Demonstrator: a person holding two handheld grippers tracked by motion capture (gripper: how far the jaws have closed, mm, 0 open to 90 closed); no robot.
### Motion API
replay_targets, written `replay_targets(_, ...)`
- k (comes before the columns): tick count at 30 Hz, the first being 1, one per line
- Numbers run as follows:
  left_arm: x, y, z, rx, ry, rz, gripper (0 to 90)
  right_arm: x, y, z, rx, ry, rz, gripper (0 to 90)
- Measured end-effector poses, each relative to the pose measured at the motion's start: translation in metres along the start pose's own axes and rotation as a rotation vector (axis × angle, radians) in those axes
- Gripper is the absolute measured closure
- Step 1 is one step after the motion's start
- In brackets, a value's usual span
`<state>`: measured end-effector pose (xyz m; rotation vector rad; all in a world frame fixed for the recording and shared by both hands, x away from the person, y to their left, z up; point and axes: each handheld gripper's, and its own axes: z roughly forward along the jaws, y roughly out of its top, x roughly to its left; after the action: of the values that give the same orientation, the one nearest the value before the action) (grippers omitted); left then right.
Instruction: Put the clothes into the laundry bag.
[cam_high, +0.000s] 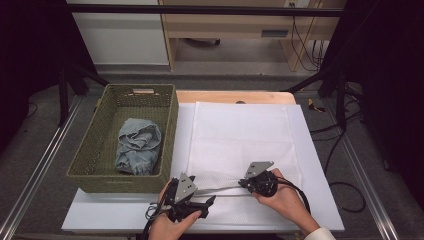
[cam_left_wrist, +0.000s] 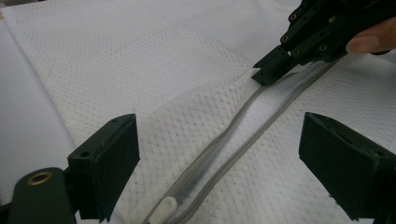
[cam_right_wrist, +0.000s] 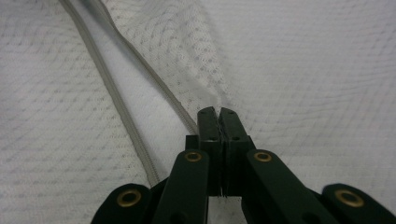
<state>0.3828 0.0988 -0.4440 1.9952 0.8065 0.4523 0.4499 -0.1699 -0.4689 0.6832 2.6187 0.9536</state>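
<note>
1. Where the high view shows the table's near edge, a white mesh bag (cam_high: 240, 135) lies flat across the middle of the frame, its grey zipper (cam_high: 220, 189) running along the bottom between the two hands.
2. Right gripper (cam_high: 248, 183), lower centre-right there, has its jaws pressed together on a fold of the bag's mesh right beside the zipper; the right gripper view shows the mesh pinched up into the closed tips at centre frame (cam_right_wrist: 218, 116).
3. Left gripper (cam_high: 210, 201), lower centre-left, has its jaws spread wide; in the left gripper view they stand either side of the zipper (cam_left_wrist: 233, 135) without touching it.
4. White pull tab (cam_left_wrist: 167, 208) sits at bottom centre of that view, the zipper partly parted above it.
5. Green basket (cam_high: 170, 125) at left holds a blue cloth (cam_high: 139, 146).
</note>
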Motion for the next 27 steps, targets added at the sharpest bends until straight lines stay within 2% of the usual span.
replay_targets(5,0.0,0.0,0.0,0.002,0.002,0.004,12.3,-0.002,0.004,-0.014,-0.09,-0.033,0.018,90.0)
replay_targets(11,0.0,0.004,0.0,0.004,0.002,0.003,12.3,-0.007,0.009,-0.026,-0.121,-0.054,0.03,90.0)
replay_targets(15,-0.001,0.012,-0.002,0.002,0.003,0.0,11.8,-0.009,0.013,-0.032,-0.127,-0.072,0.009,90.0)
replay_targets(19,-0.001,0.022,-0.005,-0.002,0.015,0.001,11.1,-0.009,0.017,-0.037,-0.144,-0.11,-0.019,90.0)
replay_targets(23,0.006,0.029,-0.007,0.008,0.029,-0.014,11.0,-0.01,0.021,-0.039,-0.142,-0.151,-0.061,90.0)
replay_targets(27,0.016,0.039,-0.012,0.028,0.053,-0.012,11.0,-0.011,0.024,-0.039,-0.141,-0.168,-0.081,90.0)
